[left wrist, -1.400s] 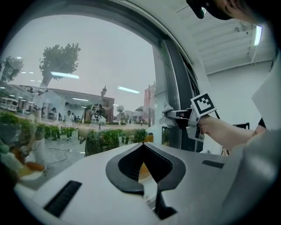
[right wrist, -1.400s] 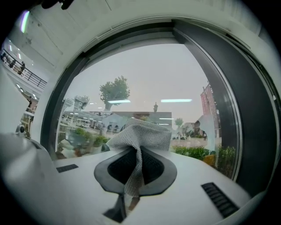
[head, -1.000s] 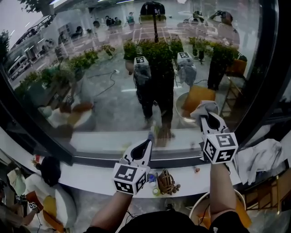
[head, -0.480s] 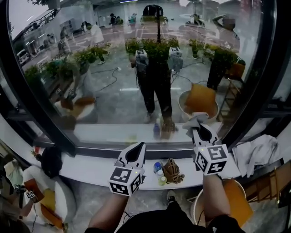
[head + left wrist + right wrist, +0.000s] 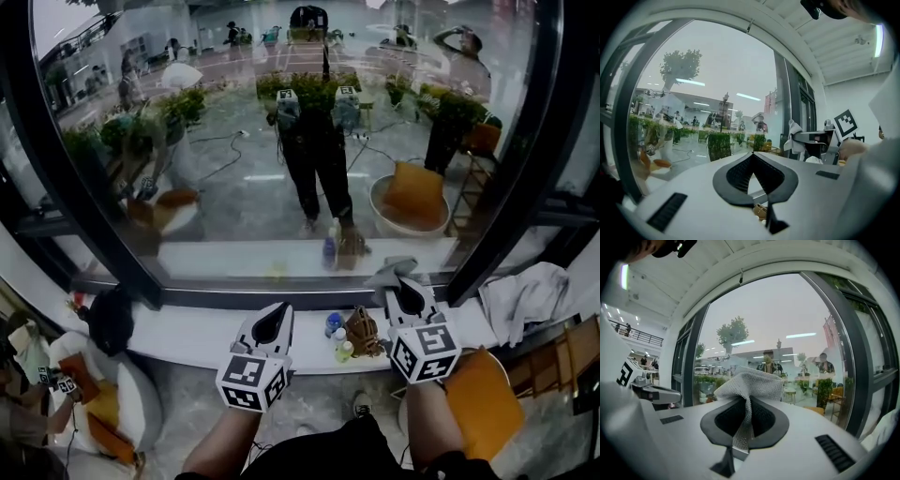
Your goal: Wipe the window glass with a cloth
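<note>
Pinching a grey cloth [image 5: 750, 378], the right hand-held gripper [image 5: 405, 287] points at the glass [image 5: 234, 187]; the left hand-held gripper [image 5: 280, 310] is closed on nothing.

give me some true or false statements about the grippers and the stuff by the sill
1. The right gripper grips a grey cloth. True.
2. The left gripper grips a cloth too. False: its jaws are shut on nothing.
3. Small bottles stand on the sill between the grippers. True.
4. A white cloth lies left of the left gripper. False: it lies right of the right gripper.
</note>
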Tool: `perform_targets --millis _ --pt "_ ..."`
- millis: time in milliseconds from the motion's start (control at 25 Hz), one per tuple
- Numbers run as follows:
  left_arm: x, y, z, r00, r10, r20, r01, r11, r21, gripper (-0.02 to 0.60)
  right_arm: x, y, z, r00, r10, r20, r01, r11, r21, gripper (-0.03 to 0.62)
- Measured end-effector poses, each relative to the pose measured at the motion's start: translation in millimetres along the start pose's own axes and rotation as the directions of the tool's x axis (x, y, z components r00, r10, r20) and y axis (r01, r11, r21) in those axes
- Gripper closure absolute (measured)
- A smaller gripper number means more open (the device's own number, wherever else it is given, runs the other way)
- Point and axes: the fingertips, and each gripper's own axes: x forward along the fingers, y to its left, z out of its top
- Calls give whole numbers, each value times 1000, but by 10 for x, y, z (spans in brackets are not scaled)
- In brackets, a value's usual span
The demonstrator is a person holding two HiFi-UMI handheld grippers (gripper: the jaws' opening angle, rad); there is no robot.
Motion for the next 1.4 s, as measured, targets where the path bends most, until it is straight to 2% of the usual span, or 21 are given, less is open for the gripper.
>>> perform_targets --millis 360,800,1000,1400 --pt "-27 -331 -159 1000 -15 -27 15 1000 -25 574 -296 125 -269 998 42 -37 -41 998 42 554" --pt "290 -1312 -119 996 -72 -47 71 997 -31 574 -859 -296 -376 991 91 -94 -86 995 55 554" --pt "300 -1474 -132 996 -77 -54 76 997 -15 574 -927 -340 -400 990 110 -87 -106 993 53 554" --pt "397 -1845 -246 991 -92 -102 89 996 -30 574 -1088 -477 -539 982 158 -105 -152 986 67 554"
